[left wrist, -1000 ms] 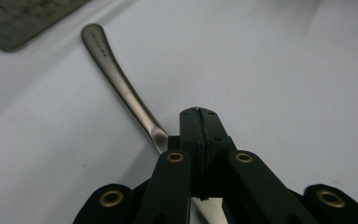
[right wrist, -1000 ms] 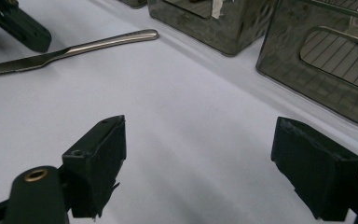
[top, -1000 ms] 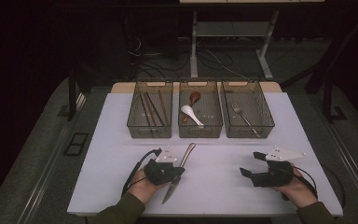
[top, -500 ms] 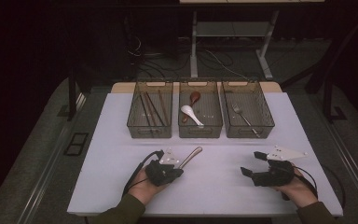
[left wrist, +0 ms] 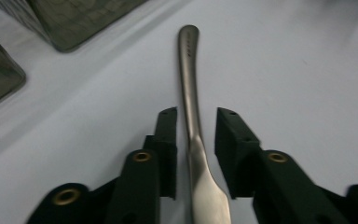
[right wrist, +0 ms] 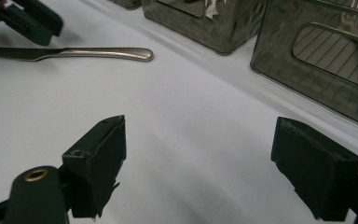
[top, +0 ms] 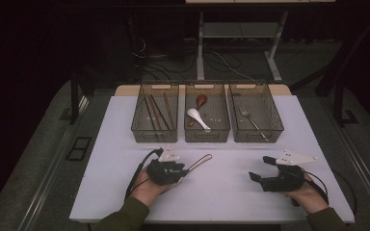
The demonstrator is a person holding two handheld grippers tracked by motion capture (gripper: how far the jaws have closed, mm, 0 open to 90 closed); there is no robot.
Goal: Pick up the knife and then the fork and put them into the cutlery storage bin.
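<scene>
A steel table knife (top: pixel 198 162) lies flat on the white table (top: pixel 221 192), its handle pointing toward the bins. My left gripper (top: pixel 185 171) straddles it where handle meets blade. In the left gripper view the knife (left wrist: pixel 189 84) runs between the jaws of my left gripper (left wrist: pixel 196 116) with a gap on each side; those jaws have just been opening and stand open. My right gripper (top: pixel 261 168) rests at the front right, open and empty (right wrist: pixel 200 154). The right gripper view shows the knife (right wrist: pixel 98 53) and the left gripper (right wrist: pixel 28 18) at its upper left.
Three clear bins stand in a row at the back of the table: the left bin (top: pixel 154 137) holds chopsticks, the middle bin (top: pixel 207 137) a white spoon and a brown one, the right bin (top: pixel 259 136) a fork. A desk frame and cables lie behind.
The left gripper swung the knife from pointing at the front edge to lying toward the bins. Its jaws then parted and let the knife go. The right gripper stayed still.
</scene>
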